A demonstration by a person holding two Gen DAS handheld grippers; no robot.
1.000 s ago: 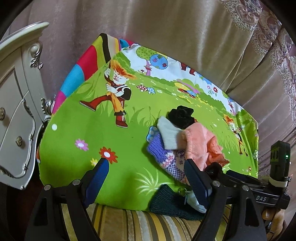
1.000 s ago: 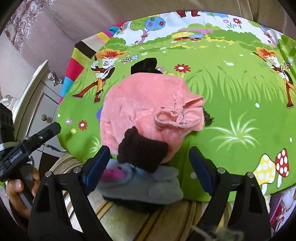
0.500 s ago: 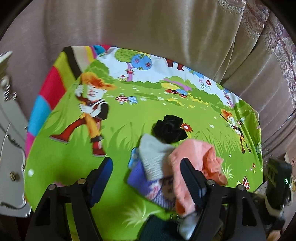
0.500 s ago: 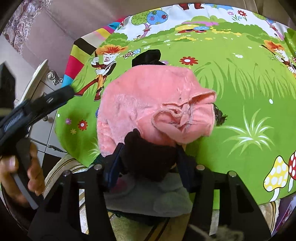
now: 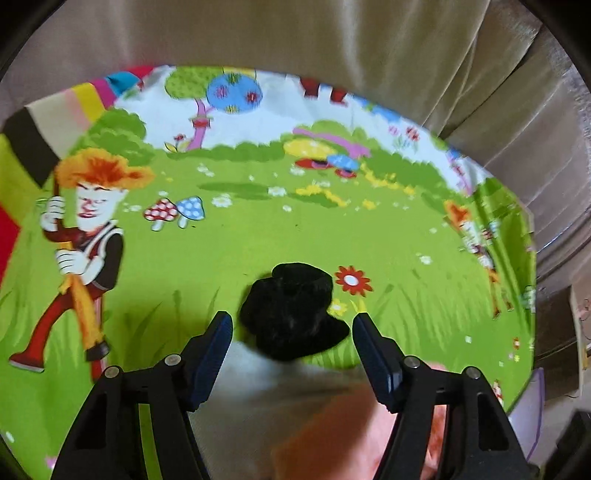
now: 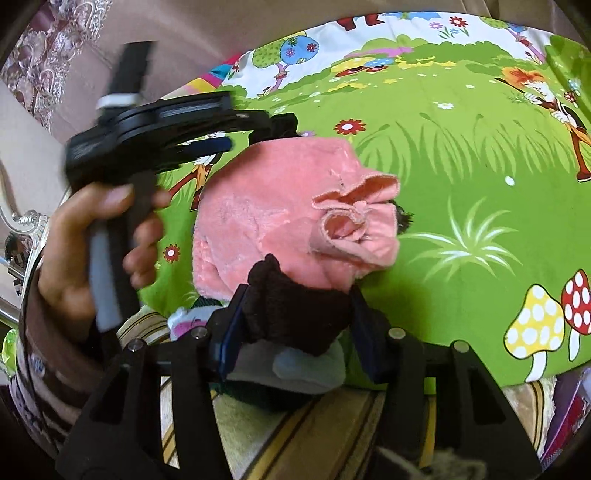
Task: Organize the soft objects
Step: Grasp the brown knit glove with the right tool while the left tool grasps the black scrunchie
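A pile of soft clothes lies on a green cartoon-print cloth point(image 5: 221, 251). A black fuzzy piece point(image 5: 291, 314) sits at the pile's far end, between the fingers of my left gripper point(image 5: 291, 334). Its jaws are closing, and the pads stand just off the piece's sides. Below it lie a blurred pale grey piece point(image 5: 258, 391) and pink fleece point(image 5: 332, 439). My right gripper point(image 6: 297, 319) is shut on a dark brown knitted piece point(image 6: 295, 314) at the near edge of the pink fleece garment point(image 6: 266, 210). A grey sock point(image 6: 306, 365) lies underneath.
A person's hand point(image 6: 74, 254) holds the left gripper's handle at the left of the right wrist view. Beige curtains point(image 5: 295, 33) hang behind the cloth. A striped cushion point(image 6: 332, 428) lies under the cloth's near edge. An ornate white cabinet point(image 6: 29, 221) stands at the left.
My left gripper has swept across the pile to the black piece, with its jaws narrowing. My right gripper has closed from wide open onto the dark brown piece.
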